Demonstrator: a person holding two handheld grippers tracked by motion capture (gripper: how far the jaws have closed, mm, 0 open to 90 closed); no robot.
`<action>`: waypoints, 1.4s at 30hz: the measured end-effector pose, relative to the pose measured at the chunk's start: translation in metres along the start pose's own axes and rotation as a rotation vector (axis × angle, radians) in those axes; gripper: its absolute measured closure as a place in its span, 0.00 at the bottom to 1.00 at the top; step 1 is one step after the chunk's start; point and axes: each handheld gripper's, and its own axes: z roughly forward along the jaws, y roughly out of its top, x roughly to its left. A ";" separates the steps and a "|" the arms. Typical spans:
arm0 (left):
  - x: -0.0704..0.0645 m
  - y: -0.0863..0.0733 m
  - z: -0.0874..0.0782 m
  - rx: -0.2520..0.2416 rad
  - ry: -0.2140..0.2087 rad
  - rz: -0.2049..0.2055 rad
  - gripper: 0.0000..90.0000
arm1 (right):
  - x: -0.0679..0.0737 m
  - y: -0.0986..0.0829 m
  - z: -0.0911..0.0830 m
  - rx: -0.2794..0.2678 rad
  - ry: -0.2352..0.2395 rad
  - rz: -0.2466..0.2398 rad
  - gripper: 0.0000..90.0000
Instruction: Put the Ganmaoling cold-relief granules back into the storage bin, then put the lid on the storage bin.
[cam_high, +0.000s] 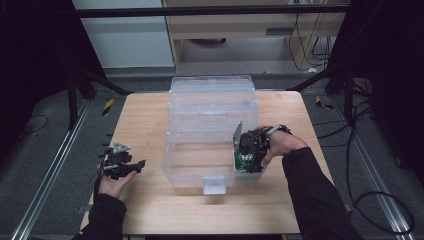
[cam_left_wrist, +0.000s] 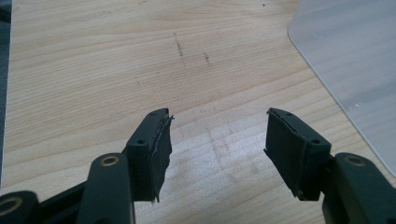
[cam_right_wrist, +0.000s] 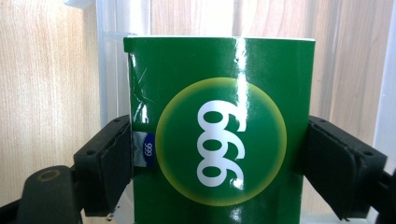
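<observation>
- Right gripper (cam_high: 248, 161): positioned at the near right corner of the clear plastic bin (cam_high: 212, 131), lowered inside its rim. Jaws are closed against the two sides of a green box (cam_right_wrist: 219, 130); in the right gripper view each black pad presses flat on a side of the box.
- Green box: held between those jaws, inside the bin at its near right corner. The face shown carries a pale green-yellow disc with white "999" lettering, plus a small blue and silver label at the left edge by the jaw. Whether the box rests on the bin floor cannot be told.
- Left gripper (cam_high: 121, 165): held low over the wooden table (cam_high: 145, 120) at the near left, well apart from the bin's left wall. Jaws stand wide apart with nothing between them; bare table surface shows in the gap in the left gripper view.
- Clear plastic bin: stands at the table's centre, its lid (cam_high: 212, 90) folded back on the far side, a latch tab (cam_high: 214, 185) at the middle of the near wall.
- Table: light wood with faint dark scuff marks (cam_left_wrist: 180, 46) ahead of the left gripper.
</observation>
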 end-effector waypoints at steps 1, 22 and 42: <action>0.000 0.000 0.000 0.000 -0.001 -0.001 0.44 | 0.000 -0.001 0.000 -0.006 -0.003 0.000 0.18; -0.002 0.002 -0.002 -0.023 -0.003 -0.006 0.44 | 0.014 -0.017 -0.033 -0.162 -0.083 0.210 0.29; -0.002 0.007 -0.011 -0.062 -0.016 -0.016 0.50 | 0.053 0.002 -0.039 -0.281 -0.083 0.234 0.30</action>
